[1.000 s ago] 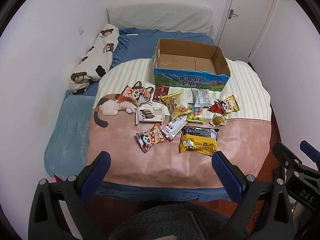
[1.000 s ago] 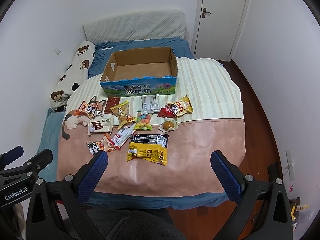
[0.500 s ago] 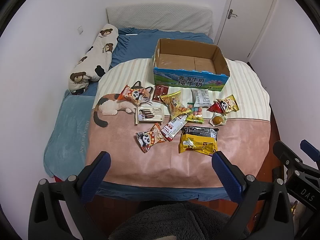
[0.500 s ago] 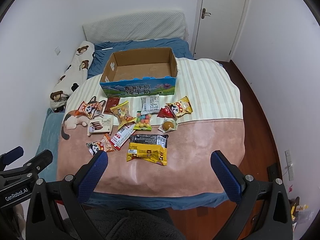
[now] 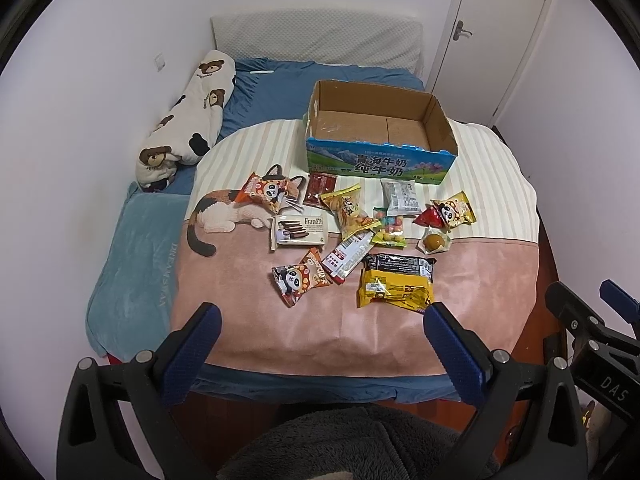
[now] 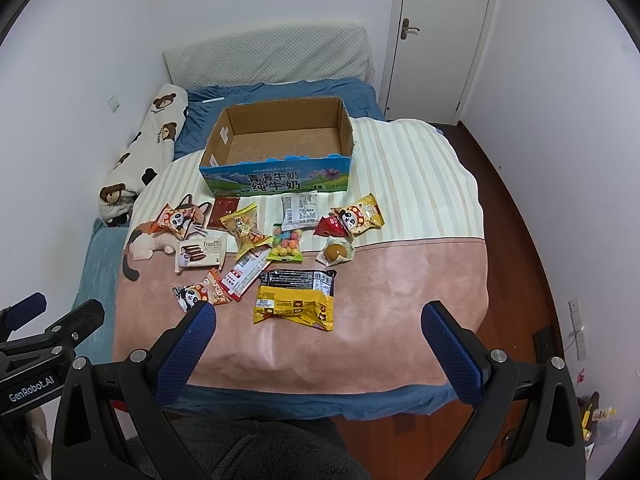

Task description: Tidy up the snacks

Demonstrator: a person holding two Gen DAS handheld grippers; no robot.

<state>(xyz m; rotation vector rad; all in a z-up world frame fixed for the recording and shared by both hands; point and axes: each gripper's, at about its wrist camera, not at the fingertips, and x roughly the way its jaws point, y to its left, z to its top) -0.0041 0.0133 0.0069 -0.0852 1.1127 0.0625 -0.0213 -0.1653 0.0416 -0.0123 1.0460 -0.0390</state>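
Bedding fills both views: we see one bed (image 5: pixel 280 80) under a striped-and-pink blanket (image 5: pixel 460 280), with one empty cardboard box (image 5: pixel 380 160) at its far middle. Near of the box we count twelve snack packets, the yellow-and-black packet (image 5: pixel 396 284) nearest us and three panda packets (image 5: pixel 300 280) among them. Only the right view shows wood floor (image 6: pixel 520 240) at right; only the left shows the whole bear pillow (image 5: pixel 188 120). Left claw (image 5: pixel 320 348) and right claw (image 6: pixel 316 344) gape wide, holding nothing. Nothing differs from a second ago.
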